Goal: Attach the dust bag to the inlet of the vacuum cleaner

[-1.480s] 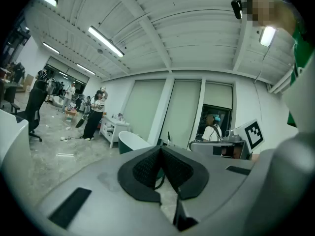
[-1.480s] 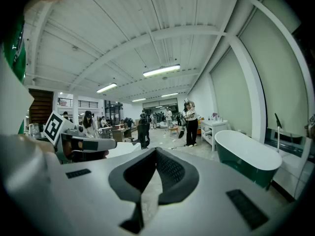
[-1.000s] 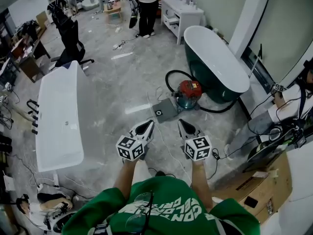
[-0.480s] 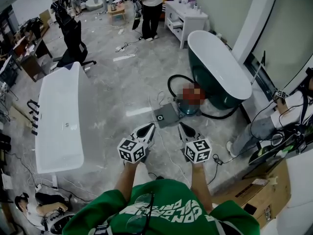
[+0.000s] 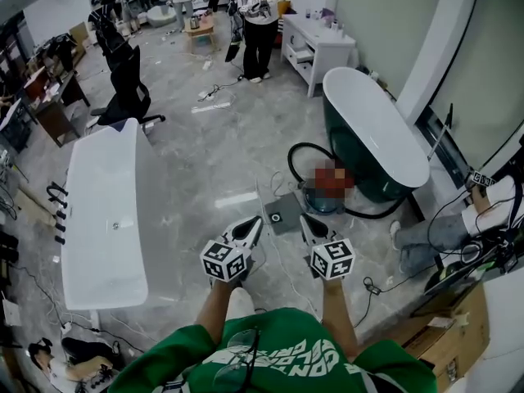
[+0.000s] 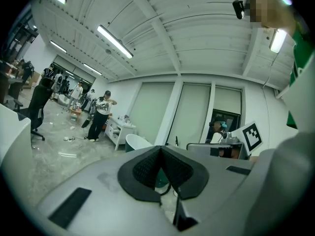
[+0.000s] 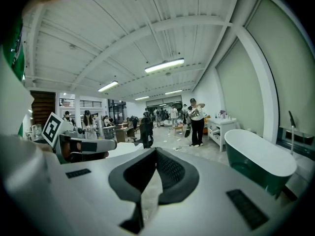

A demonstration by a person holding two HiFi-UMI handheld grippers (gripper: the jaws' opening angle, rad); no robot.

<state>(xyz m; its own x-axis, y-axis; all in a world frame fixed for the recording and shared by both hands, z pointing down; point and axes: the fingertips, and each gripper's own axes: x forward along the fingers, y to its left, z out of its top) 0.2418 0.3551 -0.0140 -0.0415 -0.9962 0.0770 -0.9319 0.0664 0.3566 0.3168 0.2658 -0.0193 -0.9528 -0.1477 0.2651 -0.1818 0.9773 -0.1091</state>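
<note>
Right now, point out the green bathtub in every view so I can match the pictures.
Head view: bathtub right of centre, along the wall.
Left gripper view: bathtub small and low, just left of centre.
Right gripper view: bathtub large, at lower right.
Shared landmark: the white cabinet past the tub's far end, with a standing person beside it, shows in all three views.

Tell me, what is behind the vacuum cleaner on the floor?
Behind the vacuum cleaner a black hose loops, and beyond it stands the dark green bathtub. A mosaic patch covers the cleaner's top, so its inlet cannot be seen.
</note>
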